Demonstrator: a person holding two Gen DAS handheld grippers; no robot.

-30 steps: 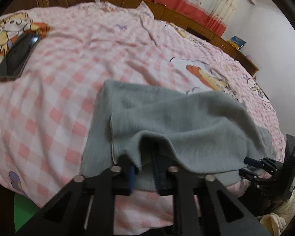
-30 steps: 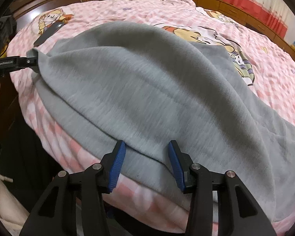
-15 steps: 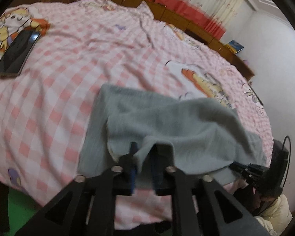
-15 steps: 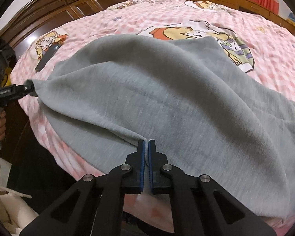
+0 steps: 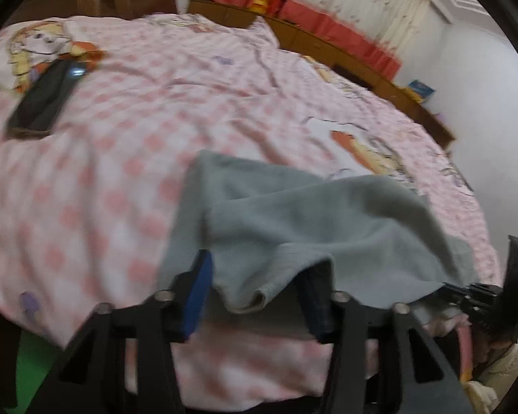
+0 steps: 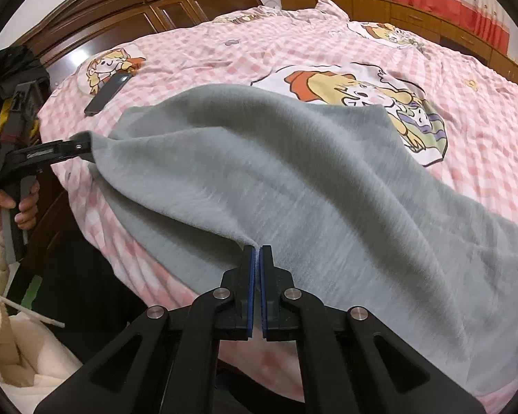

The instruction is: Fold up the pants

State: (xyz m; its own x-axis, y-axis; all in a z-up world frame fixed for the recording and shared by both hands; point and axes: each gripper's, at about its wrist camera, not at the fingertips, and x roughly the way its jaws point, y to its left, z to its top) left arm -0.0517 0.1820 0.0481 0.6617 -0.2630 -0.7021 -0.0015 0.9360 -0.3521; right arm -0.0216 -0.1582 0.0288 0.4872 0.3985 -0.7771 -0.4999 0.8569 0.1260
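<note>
Grey pants (image 6: 293, 179) lie spread across the near part of the pink checked bed (image 6: 466, 158). My right gripper (image 6: 257, 252) is shut on a pinch of the pants' near edge and holds it lifted. In the left wrist view my left gripper (image 5: 259, 286) is open, its blue pads wide apart, with a rolled corner of the pants (image 5: 293, 231) draped loosely between the fingers. In the right wrist view the left gripper (image 6: 83, 146) sits at the pants' left corner. The right gripper (image 5: 466, 291) shows at the far right of the left wrist view.
A black phone (image 5: 43, 100) lies on the bed at the far left, also in the right wrist view (image 6: 108, 95). A dark wooden headboard (image 6: 148, 10) and a low wooden cabinet (image 5: 345, 51) border the bed. White fabric (image 6: 24, 352) lies below the bed's edge.
My left gripper has opened and the pants' corner now lies loose between its fingers. My right gripper closed on the near edge and lifted it.
</note>
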